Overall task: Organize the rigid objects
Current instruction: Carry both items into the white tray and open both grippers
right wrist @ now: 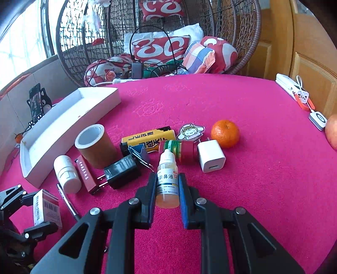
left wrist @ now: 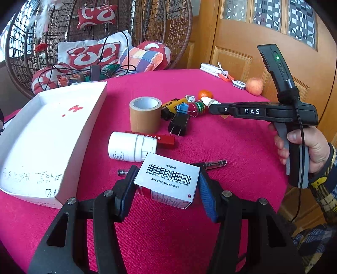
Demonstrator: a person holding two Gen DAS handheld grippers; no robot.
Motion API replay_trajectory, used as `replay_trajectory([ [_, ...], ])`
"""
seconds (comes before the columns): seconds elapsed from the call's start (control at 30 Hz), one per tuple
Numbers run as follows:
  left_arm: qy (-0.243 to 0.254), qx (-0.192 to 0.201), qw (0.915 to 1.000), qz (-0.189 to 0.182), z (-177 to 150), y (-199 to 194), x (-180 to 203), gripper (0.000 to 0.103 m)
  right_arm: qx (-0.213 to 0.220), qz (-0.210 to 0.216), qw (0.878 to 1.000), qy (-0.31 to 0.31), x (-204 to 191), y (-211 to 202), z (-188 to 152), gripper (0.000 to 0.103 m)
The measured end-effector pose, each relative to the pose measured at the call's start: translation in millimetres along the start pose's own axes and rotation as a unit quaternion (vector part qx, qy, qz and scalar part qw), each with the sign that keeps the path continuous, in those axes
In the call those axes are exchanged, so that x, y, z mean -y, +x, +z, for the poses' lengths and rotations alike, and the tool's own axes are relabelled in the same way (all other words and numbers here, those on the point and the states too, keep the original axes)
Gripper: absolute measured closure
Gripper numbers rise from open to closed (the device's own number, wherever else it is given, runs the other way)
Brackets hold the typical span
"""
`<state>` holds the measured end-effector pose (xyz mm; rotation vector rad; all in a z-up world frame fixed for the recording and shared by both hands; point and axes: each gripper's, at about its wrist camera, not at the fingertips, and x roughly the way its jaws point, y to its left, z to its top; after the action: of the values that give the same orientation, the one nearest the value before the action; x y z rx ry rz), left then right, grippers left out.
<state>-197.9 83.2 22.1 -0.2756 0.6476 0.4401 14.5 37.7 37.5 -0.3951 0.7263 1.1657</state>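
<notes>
Wicker hanging chair seen behind worktop, filled with red-and-white cushions, checked pillow, black cables. Wooden door with patterned glass panes seen at right. Phone on stand placed beside window.

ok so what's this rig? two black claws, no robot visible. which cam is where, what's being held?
No robot: a person holds a trigger-handled two-finger gripper in each hand, each with a fisheye camera looking along its fingers.

Left wrist view: the left gripper is closed on a small barcode box; the right gripper and the hand holding it show at right.

Right wrist view: the right gripper is clamped on a dropper bottle.

On the pink tablecloth: an open white box, tape roll, white pill bottle, black charger, white charger, an orange, and a pen.
</notes>
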Motion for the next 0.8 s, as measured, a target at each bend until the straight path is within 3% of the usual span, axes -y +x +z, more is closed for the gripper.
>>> replay_trajectory([
  [0.43, -0.026, 0.046, 0.9985, 0.012, 11, -27, -11, 0.048, 0.037, 0.034, 0.999, 0.002, -13, -26, 7, 0.085],
  [0.57, -0.03, 0.054, 0.9978, 0.022, 12, -31, -16, 0.048, 0.041, 0.074, 0.996, 0.016, -16, -29, 9, 0.085],
  [0.8, -0.051, 0.057, 0.9968, 0.022, 10, -39, -27, 0.048, 0.047, 0.102, 0.993, 0.022, -26, -35, 13, 0.085],
])
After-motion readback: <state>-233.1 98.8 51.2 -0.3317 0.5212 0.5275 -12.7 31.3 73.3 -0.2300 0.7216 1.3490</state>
